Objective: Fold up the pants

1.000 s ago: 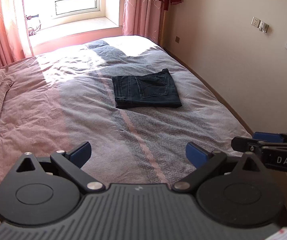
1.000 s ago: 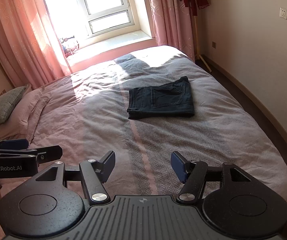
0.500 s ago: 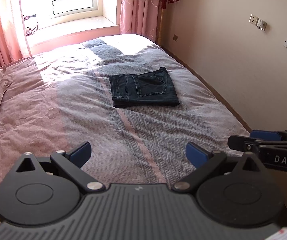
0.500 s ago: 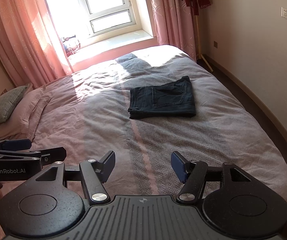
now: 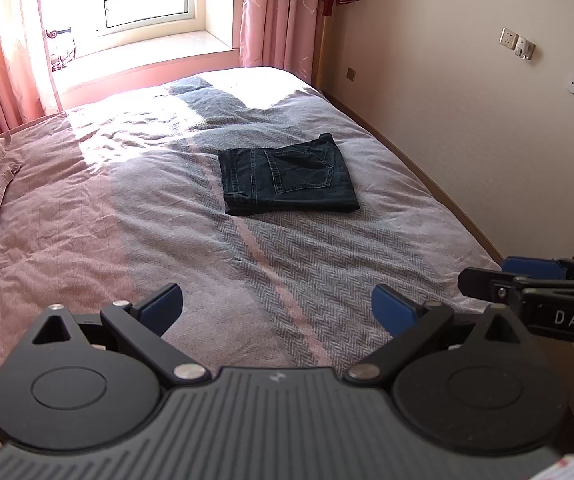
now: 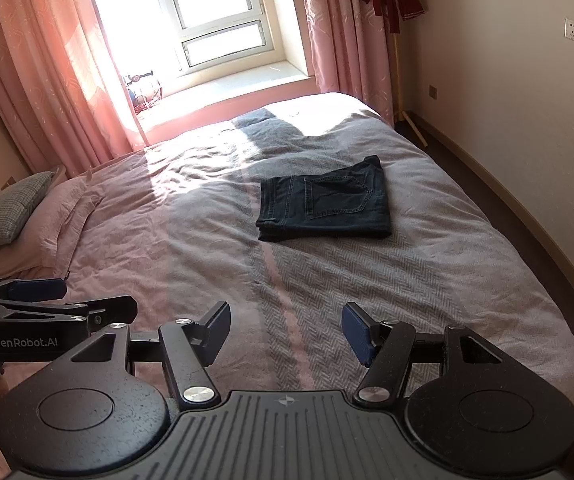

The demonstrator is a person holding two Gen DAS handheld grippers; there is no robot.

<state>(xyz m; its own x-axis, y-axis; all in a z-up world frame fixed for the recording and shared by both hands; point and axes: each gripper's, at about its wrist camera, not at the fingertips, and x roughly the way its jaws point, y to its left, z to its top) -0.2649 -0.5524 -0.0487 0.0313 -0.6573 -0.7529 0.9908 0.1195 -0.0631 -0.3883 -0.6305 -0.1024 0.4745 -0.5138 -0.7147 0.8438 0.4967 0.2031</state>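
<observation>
Dark blue jeans (image 5: pixel 289 178) (image 6: pixel 325 204) lie folded into a flat rectangle, back pocket up, on the middle of the bed. My left gripper (image 5: pixel 277 308) hovers open over the near part of the bed, far short of the jeans, with nothing between its blue pads. My right gripper (image 6: pixel 287 332) is also open and empty, held at about the same distance from the jeans. Each gripper shows at the edge of the other's view: the right one (image 5: pixel 543 284) and the left one (image 6: pixel 47 300).
The bed (image 5: pixel 167 220) has a pink and grey herringbone cover. Pillows (image 6: pixel 11 216) lie at its left end. Pink curtains (image 6: pixel 39 72) frame a bright window beyond. A beige wall (image 5: pixel 467 80) with sockets runs along the right, and dark floor (image 6: pixel 527 220) lies between bed and wall.
Both grippers have drifted slightly back and tilted, so the jeans sit a little differently in the views. Both stay open and the jeans have not moved.
</observation>
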